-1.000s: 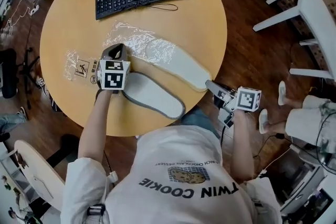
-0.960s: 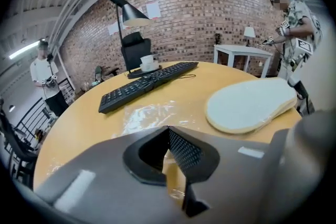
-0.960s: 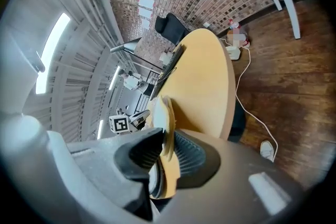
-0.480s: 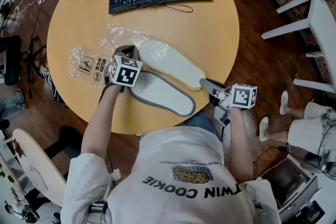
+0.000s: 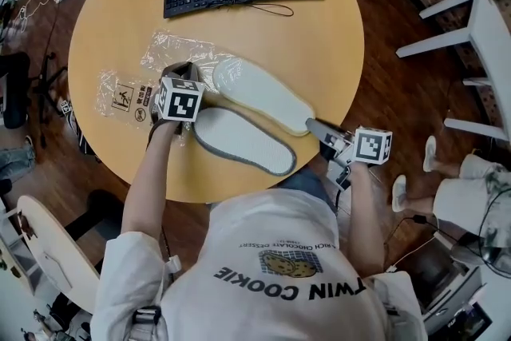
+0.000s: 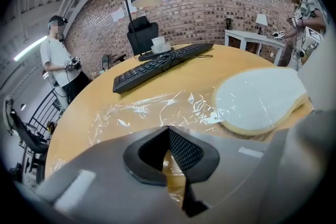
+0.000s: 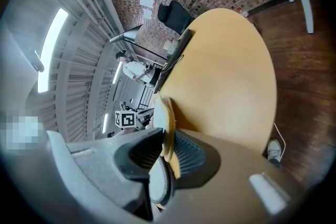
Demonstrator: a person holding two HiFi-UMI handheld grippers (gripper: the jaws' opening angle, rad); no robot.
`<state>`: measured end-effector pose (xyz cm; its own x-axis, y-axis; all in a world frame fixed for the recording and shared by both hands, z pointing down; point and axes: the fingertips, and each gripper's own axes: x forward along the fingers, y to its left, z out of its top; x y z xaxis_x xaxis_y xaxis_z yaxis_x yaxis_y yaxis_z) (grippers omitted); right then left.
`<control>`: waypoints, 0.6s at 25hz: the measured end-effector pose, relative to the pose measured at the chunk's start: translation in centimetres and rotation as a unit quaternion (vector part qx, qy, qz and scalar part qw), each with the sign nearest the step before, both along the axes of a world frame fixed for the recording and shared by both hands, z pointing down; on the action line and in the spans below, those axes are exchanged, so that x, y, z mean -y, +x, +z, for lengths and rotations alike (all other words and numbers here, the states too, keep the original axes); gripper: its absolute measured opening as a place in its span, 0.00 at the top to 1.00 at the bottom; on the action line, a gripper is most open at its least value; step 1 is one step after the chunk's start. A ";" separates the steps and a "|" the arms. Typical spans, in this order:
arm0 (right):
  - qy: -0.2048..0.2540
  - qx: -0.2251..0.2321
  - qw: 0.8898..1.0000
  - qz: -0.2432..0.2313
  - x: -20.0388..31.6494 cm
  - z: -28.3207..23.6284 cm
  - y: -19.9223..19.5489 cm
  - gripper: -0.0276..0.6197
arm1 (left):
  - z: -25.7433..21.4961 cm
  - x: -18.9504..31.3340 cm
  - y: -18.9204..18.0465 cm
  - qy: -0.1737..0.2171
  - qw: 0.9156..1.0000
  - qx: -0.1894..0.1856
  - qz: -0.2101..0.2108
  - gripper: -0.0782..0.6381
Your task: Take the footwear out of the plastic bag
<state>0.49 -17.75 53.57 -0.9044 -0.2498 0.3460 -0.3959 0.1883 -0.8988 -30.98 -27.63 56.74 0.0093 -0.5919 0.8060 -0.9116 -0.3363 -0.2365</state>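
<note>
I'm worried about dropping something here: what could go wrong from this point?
The right gripper pinches only the heel rim of the white cream-edged slipper at the round wooden table's edge; a slip could drop it. The white grey-rimmed slipper alongside could get nudged off. The left gripper seems shut on the thin clear plastic bag, which may tear or slide free.
</note>
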 end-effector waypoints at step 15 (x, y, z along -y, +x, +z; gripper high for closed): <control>0.004 -0.007 1.000 0.026 -0.6 0.3 3.2 0.85 | 0.0 0.1 -2.2 0.001 1.000 0.009 -0.025 0.89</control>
